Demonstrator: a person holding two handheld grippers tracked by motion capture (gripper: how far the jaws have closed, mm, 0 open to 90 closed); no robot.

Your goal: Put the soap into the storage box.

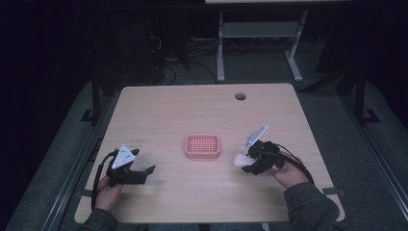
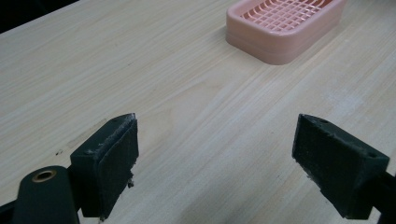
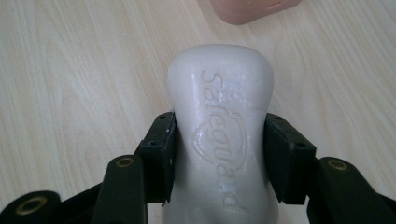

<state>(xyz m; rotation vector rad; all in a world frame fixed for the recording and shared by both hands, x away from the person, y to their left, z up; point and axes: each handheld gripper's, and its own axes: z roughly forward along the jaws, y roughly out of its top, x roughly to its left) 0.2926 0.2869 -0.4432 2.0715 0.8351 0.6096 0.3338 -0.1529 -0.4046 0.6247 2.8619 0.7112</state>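
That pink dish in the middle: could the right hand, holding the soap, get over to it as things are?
Probably yes. The right gripper is shut on the soap bar, and bare table lies between it and the pink dish. The left gripper sits open, well off on the other side.

Lighting's pretty uneven: the high view is dim, the room around the pale wooden desk [image 1: 202, 110] nearly black and a bit grainy. Both gripper views are bright and evenly lit, soft shadows, with a mild sheen on the embossed white soap bar [image 3: 220, 121].
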